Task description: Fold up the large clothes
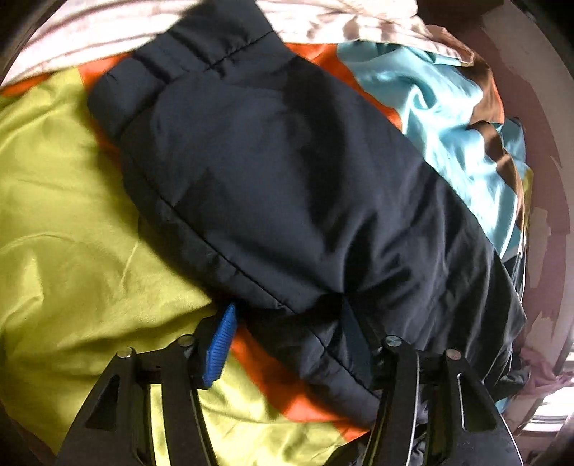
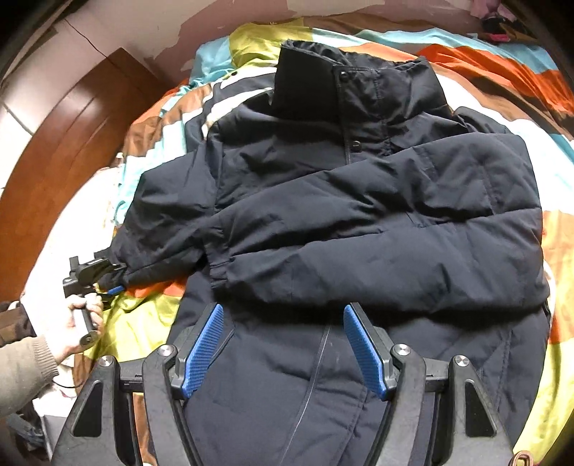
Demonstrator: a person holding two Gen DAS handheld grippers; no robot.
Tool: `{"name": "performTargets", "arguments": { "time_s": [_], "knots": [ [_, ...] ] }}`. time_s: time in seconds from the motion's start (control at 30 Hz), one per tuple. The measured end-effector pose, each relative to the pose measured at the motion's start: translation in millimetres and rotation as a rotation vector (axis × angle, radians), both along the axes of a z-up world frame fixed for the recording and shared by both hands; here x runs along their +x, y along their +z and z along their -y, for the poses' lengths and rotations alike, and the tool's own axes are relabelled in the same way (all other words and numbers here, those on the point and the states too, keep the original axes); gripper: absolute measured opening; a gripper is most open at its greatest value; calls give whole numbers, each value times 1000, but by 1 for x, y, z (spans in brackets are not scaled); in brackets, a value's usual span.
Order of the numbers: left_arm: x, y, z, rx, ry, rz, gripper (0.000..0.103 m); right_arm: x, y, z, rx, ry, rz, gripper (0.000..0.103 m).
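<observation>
Bed covered by multicolour patchwork bedspread (image 2: 502,68), blocks of lime, orange, turquoise, brown, white. Dark wooden headboard (image 2: 68,143) at one side. Pinkish wall (image 2: 172,32) behind, paint peeling in patches. Daylight, bright at window (image 1: 552,412).

No legible text or labels anywhere

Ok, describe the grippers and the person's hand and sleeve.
Both grippers, left and right, have black angular frames, silver pivot bolts and ribbed blue pads. The left hand is bare, with a beige knit cuff.
</observation>
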State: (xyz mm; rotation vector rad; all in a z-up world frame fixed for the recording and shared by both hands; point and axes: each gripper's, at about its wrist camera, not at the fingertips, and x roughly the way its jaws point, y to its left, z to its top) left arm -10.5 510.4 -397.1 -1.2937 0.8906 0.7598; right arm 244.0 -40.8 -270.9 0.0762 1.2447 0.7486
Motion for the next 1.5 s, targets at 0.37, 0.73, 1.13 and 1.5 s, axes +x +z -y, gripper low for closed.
{"name": "performTargets", "arguments": {
  "time_s": [0.37, 0.73, 1.13, 1.5],
  "knots": [
    [-8, 3, -3, 56, 37, 28, 36, 19, -20, -31, -5, -33, -42, 67],
    [-37, 41, 4, 114, -12, 110, 7, 48, -66, -222, -57, 304, 122, 11],
    [-9, 143, 62, 403, -251, 215, 6, 71, -103, -258, -124, 328, 31, 9],
    [78, 184, 153, 643, -550, 200, 6, 87, -69, -139, 81, 192, -59, 10]
  ]
}}
